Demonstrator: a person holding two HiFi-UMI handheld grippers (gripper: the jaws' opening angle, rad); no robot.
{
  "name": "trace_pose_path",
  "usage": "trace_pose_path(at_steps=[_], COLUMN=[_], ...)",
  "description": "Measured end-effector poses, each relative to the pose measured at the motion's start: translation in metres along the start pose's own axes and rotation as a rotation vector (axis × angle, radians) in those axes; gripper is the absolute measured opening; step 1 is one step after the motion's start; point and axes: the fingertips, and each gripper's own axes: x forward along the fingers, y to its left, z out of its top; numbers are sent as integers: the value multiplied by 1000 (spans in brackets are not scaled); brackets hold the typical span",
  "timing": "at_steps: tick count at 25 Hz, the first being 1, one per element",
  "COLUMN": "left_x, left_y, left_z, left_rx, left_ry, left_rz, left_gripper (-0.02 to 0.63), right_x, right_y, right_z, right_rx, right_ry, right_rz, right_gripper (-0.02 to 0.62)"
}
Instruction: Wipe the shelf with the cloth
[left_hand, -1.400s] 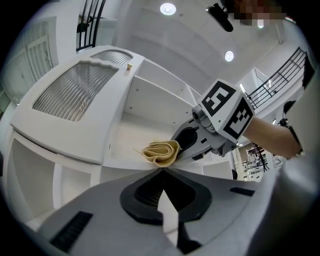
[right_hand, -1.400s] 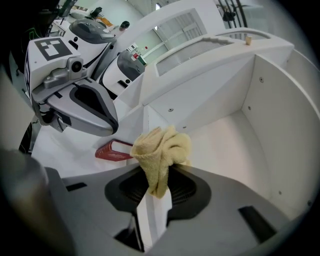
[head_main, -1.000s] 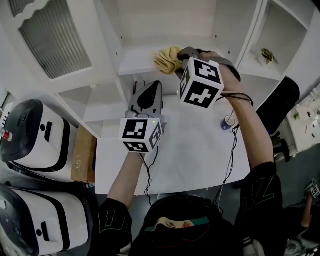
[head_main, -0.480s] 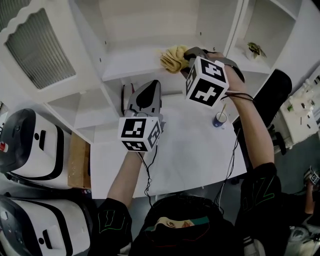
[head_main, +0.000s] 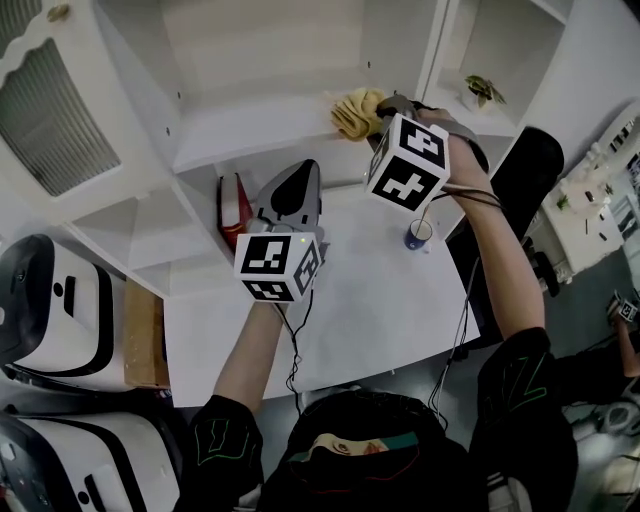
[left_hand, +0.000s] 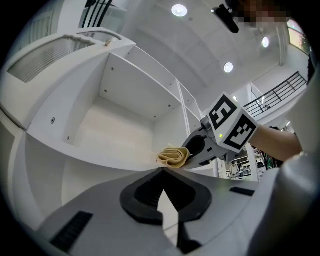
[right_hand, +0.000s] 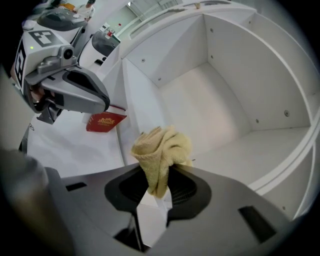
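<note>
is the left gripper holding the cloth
No, in the left gripper view the left gripper has its jaws together on nothing, while the yellow cloth is clamped in the right gripper.

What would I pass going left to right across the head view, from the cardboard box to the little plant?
Cardboard box → red book → left gripper → yellow cloth → blue cup → potted plant.

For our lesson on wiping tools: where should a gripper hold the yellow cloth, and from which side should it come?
Grip the yellow cloth by its narrow gathered end, coming from the open front of the shelf, as the right gripper does: its jaws are shut on that end, leaving the fuller wad ahead to wipe.
</note>
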Motion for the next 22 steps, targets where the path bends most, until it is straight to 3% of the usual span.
trace_pose_path(at_steps=[5, 11, 18, 22], left_x=[7, 3, -9, -17], left_y=[-16, -20, -14, -20], left_z=[-4, -17, -30, -28], left_rx=[-14, -41, -73, -12], left_ry=[4, 25, 45, 49], left_rz=[-21, -2, 39, 64], left_gripper=[0, 0, 0, 0], right_x=[0, -6, -16, -25], right_y=[-9, -4, 1, 12], right_z=[-31, -39, -54, -69], right_rx=[6, -16, 46, 104], right_ry=[77, 55, 23, -10], right_rz=[-57, -123, -158, -141], right_gripper=[107, 107, 107, 109])
